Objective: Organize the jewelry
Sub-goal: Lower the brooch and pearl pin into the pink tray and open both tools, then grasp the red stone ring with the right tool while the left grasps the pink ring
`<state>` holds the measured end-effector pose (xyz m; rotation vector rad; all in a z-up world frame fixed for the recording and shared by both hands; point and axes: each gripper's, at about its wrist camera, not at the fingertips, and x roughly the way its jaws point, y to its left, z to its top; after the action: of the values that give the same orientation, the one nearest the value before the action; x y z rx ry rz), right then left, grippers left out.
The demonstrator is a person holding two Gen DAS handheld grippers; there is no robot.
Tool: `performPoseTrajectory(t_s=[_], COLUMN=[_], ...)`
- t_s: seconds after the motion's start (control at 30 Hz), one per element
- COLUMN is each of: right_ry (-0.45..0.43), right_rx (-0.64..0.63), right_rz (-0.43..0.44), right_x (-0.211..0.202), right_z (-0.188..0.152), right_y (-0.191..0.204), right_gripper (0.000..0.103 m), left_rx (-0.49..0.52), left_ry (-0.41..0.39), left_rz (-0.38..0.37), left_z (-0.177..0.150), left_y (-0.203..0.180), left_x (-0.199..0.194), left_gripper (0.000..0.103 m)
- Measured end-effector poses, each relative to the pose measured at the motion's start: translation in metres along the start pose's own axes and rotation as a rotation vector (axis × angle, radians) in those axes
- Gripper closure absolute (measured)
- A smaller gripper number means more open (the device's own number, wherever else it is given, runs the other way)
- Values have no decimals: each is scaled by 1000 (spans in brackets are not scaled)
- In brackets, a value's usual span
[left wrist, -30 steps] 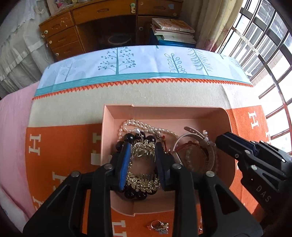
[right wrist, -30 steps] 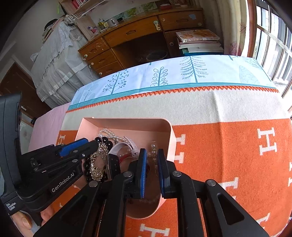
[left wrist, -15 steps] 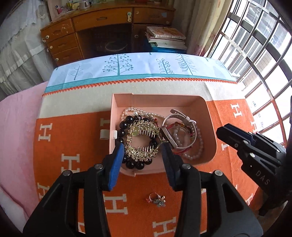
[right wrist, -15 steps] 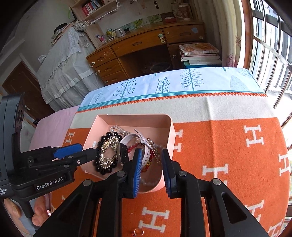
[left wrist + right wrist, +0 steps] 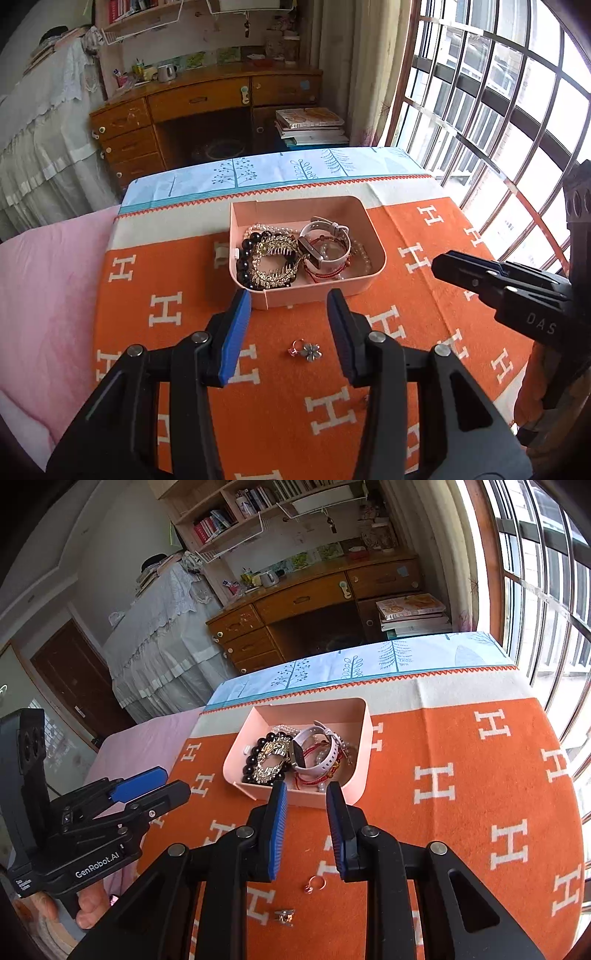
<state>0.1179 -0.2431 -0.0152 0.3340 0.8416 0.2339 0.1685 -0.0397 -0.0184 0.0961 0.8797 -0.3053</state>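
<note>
Most of our jewelry already sits in the pink tray (image 5: pixel 373 236) — two rings (image 5: pixel 315 883) lie loose on the orange blanket (image 5: pixel 280 406). Our left gripper (image 5: pixel 290 325) and right gripper (image 5: pixel 303 825) gape empty above.

One pink box (image 5: pixel 373 271) holds one watch (image 5: pixel 325 254) and one hair comb (image 5: pixel 275 260). Two rings (image 5: pixel 316 883) lie near it on the blanket. Two grippers (image 5: pixel 290 325) are in view.

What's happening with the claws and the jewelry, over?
Both claws, left claw and right claw, open, empty. Pink box full. Two rings outside. Nothing blocking.
</note>
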Motion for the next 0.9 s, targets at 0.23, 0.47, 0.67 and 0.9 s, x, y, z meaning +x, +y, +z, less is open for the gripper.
performPoseTrajectory(t_s=[0.23,0.47,0.67,0.9], right_ry=[23,186,275,276], right_rx=[15,92,111,22], right_rz=[0,46,42,-1], right_x=[-2,36,64,78], right_z=[-36,-73,-92,-100], right_y=[1,-13,-21,-3], right_gripper=[81,81,81,81], left_rx=[-38,-56,-87,-71], left_ry=[0,52,91,109], left_rz=[26,103,90,72], left_z=[-33,-69,-90,-99], left_y=[15,34,44,40], left_x=[16,52,72,87], left_gripper=[63,63,63,63])
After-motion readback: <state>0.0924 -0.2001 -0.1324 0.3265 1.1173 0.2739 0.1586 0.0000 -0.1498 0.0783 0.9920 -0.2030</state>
